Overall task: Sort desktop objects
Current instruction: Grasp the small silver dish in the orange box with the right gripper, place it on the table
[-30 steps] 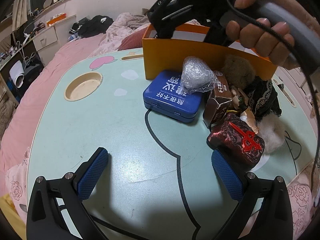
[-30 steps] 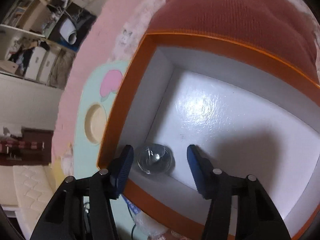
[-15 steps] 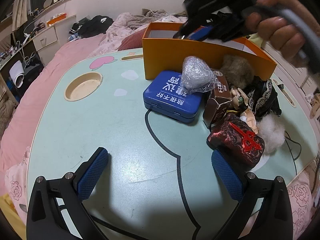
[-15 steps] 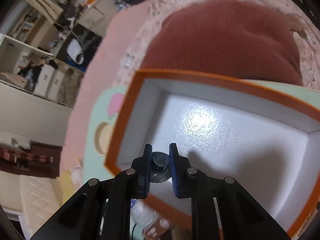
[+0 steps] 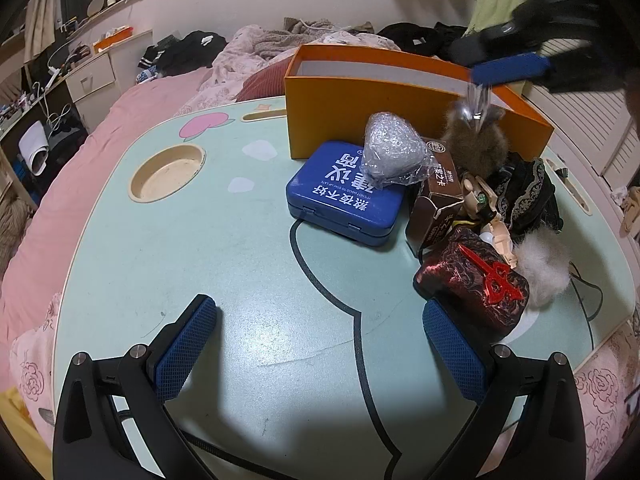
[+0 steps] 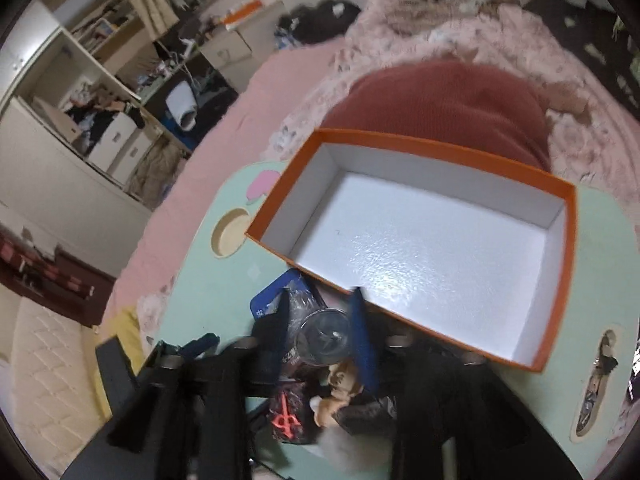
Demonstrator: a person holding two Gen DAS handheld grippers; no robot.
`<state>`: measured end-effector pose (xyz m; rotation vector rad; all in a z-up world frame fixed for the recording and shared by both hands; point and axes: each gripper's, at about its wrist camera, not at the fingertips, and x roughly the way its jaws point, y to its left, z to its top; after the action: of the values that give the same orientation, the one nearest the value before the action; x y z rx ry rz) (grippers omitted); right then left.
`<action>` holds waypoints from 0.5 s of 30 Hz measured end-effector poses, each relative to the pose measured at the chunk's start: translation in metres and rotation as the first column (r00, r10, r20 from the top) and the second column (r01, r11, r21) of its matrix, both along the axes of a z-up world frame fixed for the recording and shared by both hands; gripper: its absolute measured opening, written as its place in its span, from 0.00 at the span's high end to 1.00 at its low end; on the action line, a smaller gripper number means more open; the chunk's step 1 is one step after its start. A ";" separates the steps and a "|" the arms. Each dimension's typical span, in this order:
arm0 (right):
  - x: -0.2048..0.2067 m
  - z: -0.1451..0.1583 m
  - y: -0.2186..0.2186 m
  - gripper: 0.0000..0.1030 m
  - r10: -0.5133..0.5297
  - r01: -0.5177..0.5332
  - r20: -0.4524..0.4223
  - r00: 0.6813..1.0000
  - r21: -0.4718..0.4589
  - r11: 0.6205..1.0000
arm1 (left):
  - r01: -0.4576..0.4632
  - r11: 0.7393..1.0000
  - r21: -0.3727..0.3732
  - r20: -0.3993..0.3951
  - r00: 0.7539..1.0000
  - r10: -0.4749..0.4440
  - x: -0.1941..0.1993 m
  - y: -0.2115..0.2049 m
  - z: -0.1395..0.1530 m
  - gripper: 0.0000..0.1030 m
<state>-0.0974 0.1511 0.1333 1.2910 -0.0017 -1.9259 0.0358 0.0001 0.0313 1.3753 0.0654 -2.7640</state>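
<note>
An orange box (image 5: 400,120) with a white inside (image 6: 432,256) stands at the far side of the mint table (image 5: 224,248). My right gripper (image 6: 324,336) is shut on a clear glass ball (image 6: 325,337) and holds it above the clutter, outside the box; it shows blurred in the left wrist view (image 5: 476,104). My left gripper (image 5: 316,344) is open and empty, low over the table's near part. A blue tin (image 5: 344,196), a silver foil bundle (image 5: 392,152), a brown carton (image 5: 436,204) and a dark red box (image 5: 472,284) lie in front of the orange box.
A brown furry toy (image 5: 476,148), black lace cloth (image 5: 528,196), a small figure (image 5: 484,216) and white fluff (image 5: 544,264) crowd the right side. A round cup recess (image 5: 166,172) sits at the table's left. Pink bedding (image 5: 100,152) surrounds the table.
My right gripper closed on the glass ball inside the orange box, then lifted it out and back over the clutter. My left gripper has not moved.
</note>
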 end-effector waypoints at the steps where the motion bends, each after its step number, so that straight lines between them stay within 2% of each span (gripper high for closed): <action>1: 0.005 0.002 0.010 0.47 -0.009 0.008 -0.025 1.000 -0.031 0.999 | 0.000 1.000 0.000 0.000 1.000 0.000 0.000 0.000 0.000 0.00; 3: 0.021 0.004 0.030 0.45 -0.048 0.041 -0.093 0.995 -0.076 0.996 | 0.000 1.000 0.000 0.000 1.000 0.000 0.000 0.000 0.000 0.00; 7: 0.064 -0.017 0.066 0.43 -0.150 0.149 -0.237 0.960 -0.022 0.989 | -0.001 1.000 -0.001 0.000 1.000 0.001 0.001 0.000 0.000 0.00; 9: 0.088 -0.038 0.079 0.42 -0.168 0.179 -0.263 0.950 0.018 0.984 | -0.001 1.000 -0.001 0.001 1.000 0.001 0.000 0.000 0.000 0.00; 13: 0.129 -0.077 0.085 0.42 -0.134 0.170 -0.303 0.944 0.095 0.981 | 0.004 1.000 -0.001 0.010 1.000 -0.004 0.002 0.001 0.001 0.00; 14: 0.133 -0.083 0.084 0.41 -0.136 0.176 -0.327 0.935 0.094 0.980 | 0.012 1.000 -0.002 0.015 1.000 -0.012 0.002 0.001 0.002 0.00; 15: 0.133 -0.088 0.082 0.34 -0.149 0.191 -0.336 0.930 0.096 0.977 | 0.018 1.000 -0.002 0.018 1.000 -0.018 0.003 0.002 0.002 0.00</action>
<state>0.0360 0.2333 0.0452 1.0633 0.1864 -2.3051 0.0390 0.0024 0.0334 1.4069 0.0487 -2.7650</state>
